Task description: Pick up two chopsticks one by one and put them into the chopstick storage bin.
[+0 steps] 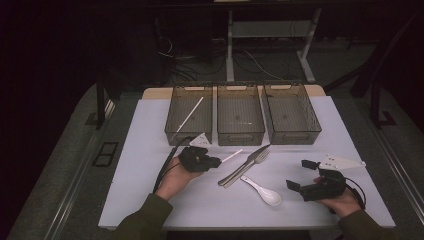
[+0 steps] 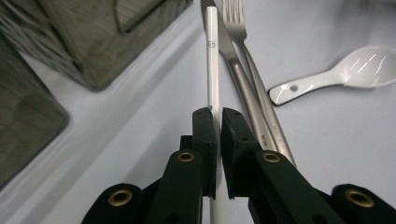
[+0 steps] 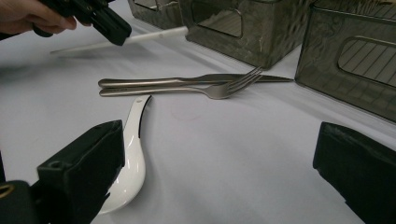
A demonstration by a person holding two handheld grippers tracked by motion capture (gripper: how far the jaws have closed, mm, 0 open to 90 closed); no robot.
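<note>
**Black Grippers, Olive Sleeves**

Both forearms wear dull olive-green sleeves that end at the wrist. The left gripper (image 1: 216,162) is matt black, with a thin black cable looping off its rear and a pale grey three-cornered plate on top. In the left gripper view its two jaws are blocky and flat-faced, carried on angular black links fixed with brass-coloured ringed rivets. The right gripper (image 1: 300,174) is the same black build, with its own grey three-cornered plate and a black cable curling behind it. Its jaws are broad, square-edged blocks.
</note>
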